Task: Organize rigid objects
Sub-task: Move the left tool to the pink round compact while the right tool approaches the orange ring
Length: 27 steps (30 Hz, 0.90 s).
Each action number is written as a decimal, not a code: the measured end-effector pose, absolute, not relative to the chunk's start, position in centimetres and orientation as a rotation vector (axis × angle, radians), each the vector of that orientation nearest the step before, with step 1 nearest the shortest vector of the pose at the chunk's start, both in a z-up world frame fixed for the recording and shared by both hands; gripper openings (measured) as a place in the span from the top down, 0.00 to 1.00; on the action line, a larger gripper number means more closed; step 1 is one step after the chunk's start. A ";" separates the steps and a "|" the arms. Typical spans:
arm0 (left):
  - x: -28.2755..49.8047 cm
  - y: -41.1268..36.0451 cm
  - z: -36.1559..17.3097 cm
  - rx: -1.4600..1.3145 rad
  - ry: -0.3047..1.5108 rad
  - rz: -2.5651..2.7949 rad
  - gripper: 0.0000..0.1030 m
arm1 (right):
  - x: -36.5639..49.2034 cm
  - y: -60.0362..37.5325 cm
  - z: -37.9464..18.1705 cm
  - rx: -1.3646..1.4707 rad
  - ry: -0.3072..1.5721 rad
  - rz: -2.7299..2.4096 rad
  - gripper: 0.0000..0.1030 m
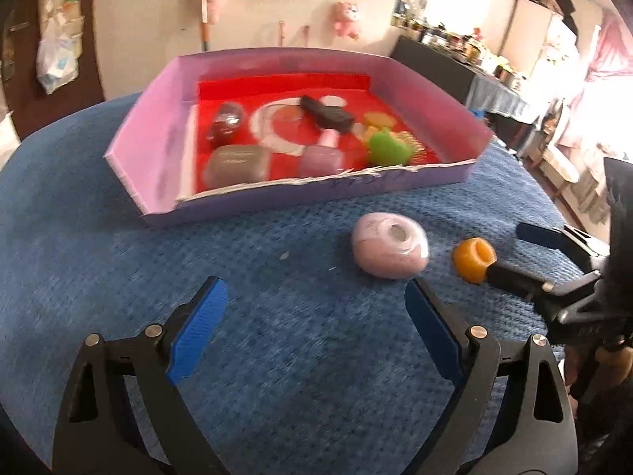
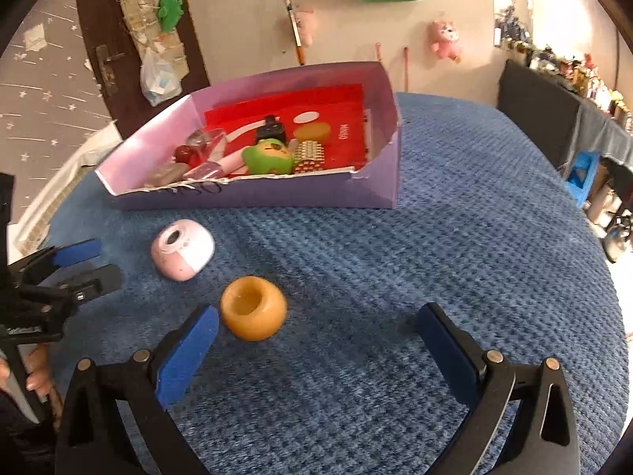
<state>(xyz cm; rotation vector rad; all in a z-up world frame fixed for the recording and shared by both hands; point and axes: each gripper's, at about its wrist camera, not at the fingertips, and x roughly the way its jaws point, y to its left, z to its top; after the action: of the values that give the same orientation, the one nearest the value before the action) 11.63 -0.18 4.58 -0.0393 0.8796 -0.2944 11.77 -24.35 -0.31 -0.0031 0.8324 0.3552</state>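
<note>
On the blue desk [image 2: 435,237], two pieces left outside the purple box [image 2: 277,194].
Both my hand-held grippers, left [image 1: 316,336] and right [image 2: 316,352], are spread and pinching nothing; the pink dome [image 1: 389,251] and orange ring [image 2: 253,308] lie loose near me, probably awaiting boxing.

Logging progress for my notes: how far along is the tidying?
Mostly done: the purple box already holds several small items. In hand: nothing; the left gripper and right gripper are both open and empty. Left: the pink piece and orange piece lie on the blue cloth, outside the box.
</note>
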 end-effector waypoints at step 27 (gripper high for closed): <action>16.4 -4.9 3.1 0.029 0.952 -0.387 0.12 | 11.0 -21.8 -0.4 -0.120 0.817 0.489 0.30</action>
<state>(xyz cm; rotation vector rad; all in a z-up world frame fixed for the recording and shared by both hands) 16.40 -4.85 3.05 0.0290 0.9519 -0.3865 10.97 -21.82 -0.43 -0.1200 0.8173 0.4888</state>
